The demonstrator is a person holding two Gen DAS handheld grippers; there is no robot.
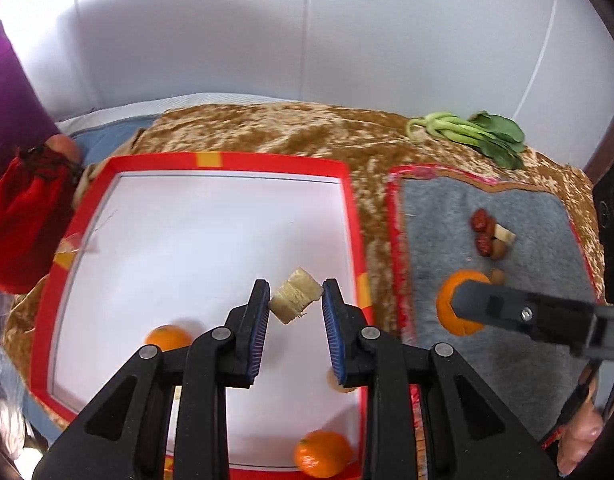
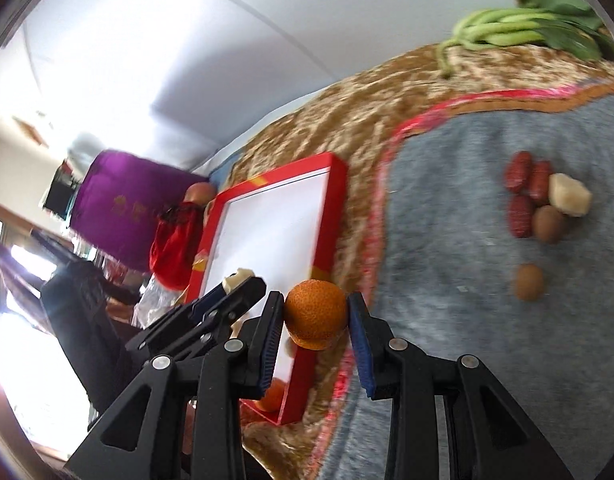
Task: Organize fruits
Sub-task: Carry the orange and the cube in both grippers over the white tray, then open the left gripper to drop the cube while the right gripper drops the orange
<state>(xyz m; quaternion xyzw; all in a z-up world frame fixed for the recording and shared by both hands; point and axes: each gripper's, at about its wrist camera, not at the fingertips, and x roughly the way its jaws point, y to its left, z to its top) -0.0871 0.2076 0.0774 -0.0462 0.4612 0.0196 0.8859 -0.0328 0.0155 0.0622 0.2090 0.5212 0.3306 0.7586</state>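
A bunch of leafy greens lies at the upper right, on a brown patterned cloth; a purple bag and a red pouch sit at the left edge; white wall behind it all.

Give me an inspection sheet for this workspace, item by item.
Surface: brown patterned cloth carrying a grey mat.
Job's things: red-rimmed white tray holds two oranges; three red dates, a pale chunk and two brown round fruits remain on the mat.
Clutter: leafy greens, red bag, purple cloth.
Grippers: left gripper holds a pale fibrous chunk over the tray; right gripper grips an orange.
Cables: nothing seen.
Surroundings: white wall.
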